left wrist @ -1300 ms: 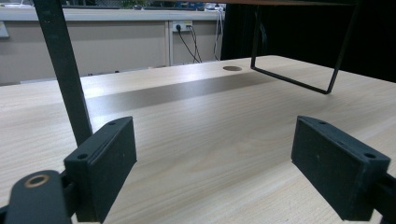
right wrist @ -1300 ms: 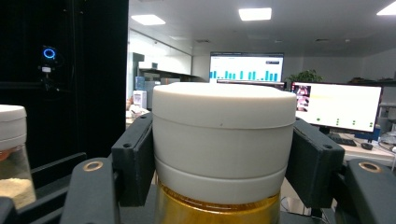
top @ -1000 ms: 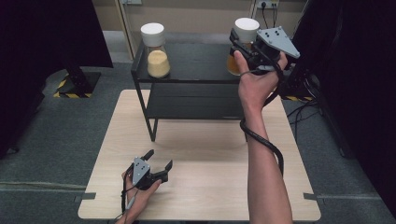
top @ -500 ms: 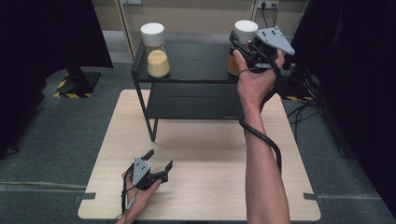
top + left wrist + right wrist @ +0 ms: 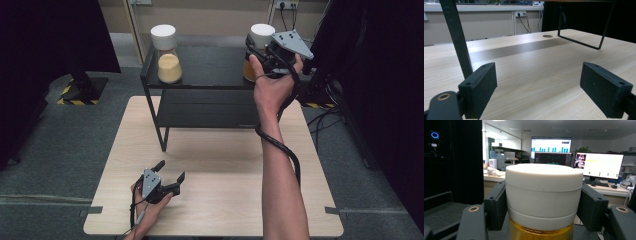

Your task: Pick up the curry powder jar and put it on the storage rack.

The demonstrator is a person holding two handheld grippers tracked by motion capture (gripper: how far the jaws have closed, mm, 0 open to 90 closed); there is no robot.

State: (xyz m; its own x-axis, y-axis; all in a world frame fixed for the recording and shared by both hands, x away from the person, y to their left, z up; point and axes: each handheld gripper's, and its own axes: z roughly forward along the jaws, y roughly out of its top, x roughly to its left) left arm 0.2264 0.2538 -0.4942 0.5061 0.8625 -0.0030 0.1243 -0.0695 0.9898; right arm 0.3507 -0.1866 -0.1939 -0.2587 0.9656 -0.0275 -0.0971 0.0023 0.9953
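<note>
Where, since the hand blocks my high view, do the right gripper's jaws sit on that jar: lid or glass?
Observer: On the white lid. In the right gripper view, the right gripper has one pad against each side of it, above the amber-filled glass.
Operator: How high on the lid?
Observer: On its lower part; the lid's top edge rises clear above both pads.
Operator: And is anything between the left jaws?
Observer: No. In the left gripper view, the left gripper stands wide open over bare table, with the black rack leg beyond one jaw.
</note>
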